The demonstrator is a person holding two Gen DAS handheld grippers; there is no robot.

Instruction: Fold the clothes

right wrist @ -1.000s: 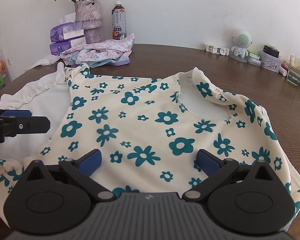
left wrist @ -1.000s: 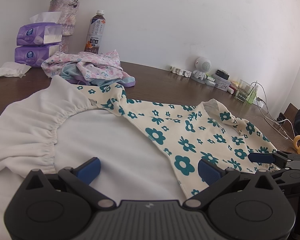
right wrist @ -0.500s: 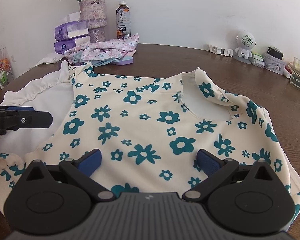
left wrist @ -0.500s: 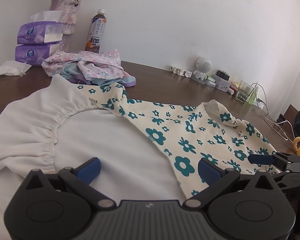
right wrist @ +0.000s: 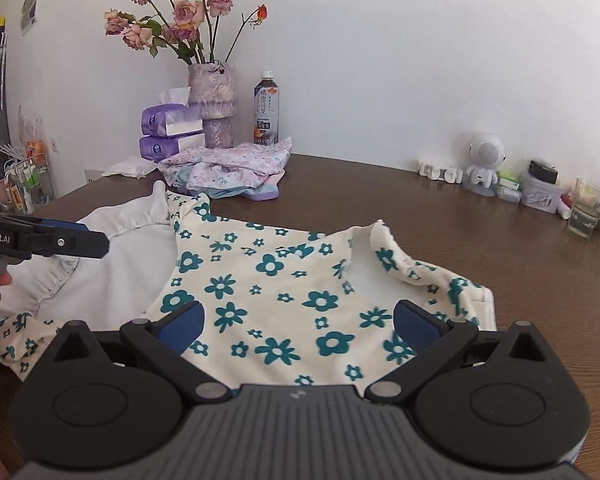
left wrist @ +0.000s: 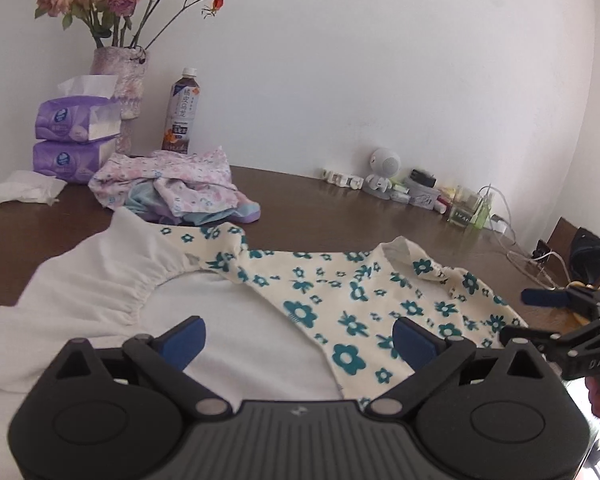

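Observation:
A cream garment with teal flowers (left wrist: pixel 356 304) (right wrist: pixel 284 280) lies spread on the brown table, its plain white inner side (left wrist: pixel 112 280) (right wrist: pixel 124 256) turned up on the left. My left gripper (left wrist: pixel 298 338) hovers open above the white part, nothing between its blue pads. My right gripper (right wrist: pixel 296 326) hangs open over the flowered part, also holding nothing. Each gripper shows at the edge of the other's view: the right gripper's fingers (left wrist: pixel 548 300) and the left gripper's fingers (right wrist: pixel 60 236).
A heap of pink and blue clothes (left wrist: pixel 172 192) (right wrist: pixel 228 172) lies behind the garment. Tissue packs (left wrist: pixel 76 136), a vase of roses (right wrist: pixel 216 108) and a drink bottle (left wrist: pixel 182 114) stand at the back left. Small items and a glass (right wrist: pixel 584 210) line the back right wall.
Both grippers have risen and tilted up, so more wall and the flowers show. The garment lies as before, and both grippers stay open.

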